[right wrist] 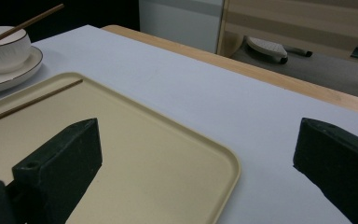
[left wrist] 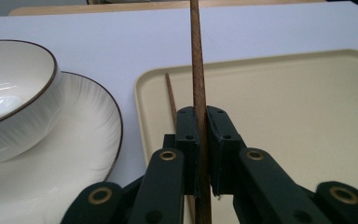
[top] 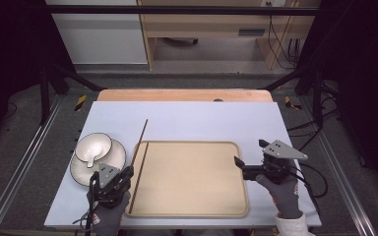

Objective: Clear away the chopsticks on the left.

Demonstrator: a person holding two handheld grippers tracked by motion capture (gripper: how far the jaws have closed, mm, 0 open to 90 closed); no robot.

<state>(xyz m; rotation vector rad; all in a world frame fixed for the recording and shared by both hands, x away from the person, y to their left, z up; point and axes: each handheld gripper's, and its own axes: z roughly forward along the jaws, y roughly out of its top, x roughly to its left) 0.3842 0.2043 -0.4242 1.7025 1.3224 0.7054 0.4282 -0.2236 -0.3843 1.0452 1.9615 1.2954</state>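
My left gripper (left wrist: 203, 116) is shut on a thin brown chopstick (left wrist: 197, 70) that points away over the table. From above, this gripper (top: 127, 172) sits at the tray's left edge, and the held chopstick (top: 141, 136) slants toward the far side. A second chopstick (top: 139, 177) lies inside the beige tray (top: 197, 201) along its left rim. My right gripper (top: 249, 153) hovers at the tray's right edge, jaws wide apart with nothing between them (right wrist: 196, 140).
A white bowl (top: 94, 147) with a dark rim stands on a white plate (top: 113, 160), left of the tray and close to my left gripper. A pale mat (top: 202, 120) covers the table; its wooden far edge (top: 177, 95) shows beyond it.
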